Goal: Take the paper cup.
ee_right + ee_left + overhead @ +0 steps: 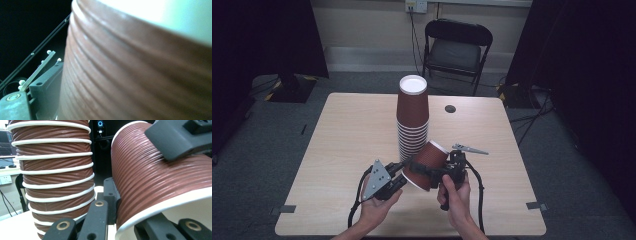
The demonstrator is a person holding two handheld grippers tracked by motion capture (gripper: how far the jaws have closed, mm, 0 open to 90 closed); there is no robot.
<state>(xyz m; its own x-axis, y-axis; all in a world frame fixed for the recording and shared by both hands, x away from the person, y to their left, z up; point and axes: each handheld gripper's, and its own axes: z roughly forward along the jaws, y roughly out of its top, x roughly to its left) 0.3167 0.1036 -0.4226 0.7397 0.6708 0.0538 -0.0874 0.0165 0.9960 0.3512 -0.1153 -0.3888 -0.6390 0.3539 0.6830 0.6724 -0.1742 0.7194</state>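
Right hand-held gripper (428,171) pinches a tilted brown ribbed paper cup (426,164) across its wall; left hand-held gripper (404,171) closes on the cup's white rim. Cup is held above the near worktop (342,135), just beside a tall cup stack (413,117). Both hands (377,202) grip from below.

cup stack (413,120): 1 (upside down) | loose cup (426,165): 1 | chair (455,50): 1

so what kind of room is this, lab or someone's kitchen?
Likely a lab or recording studio: black curtains on both sides, a bare table on grey carpet, a folding chair, and cables along the floor.
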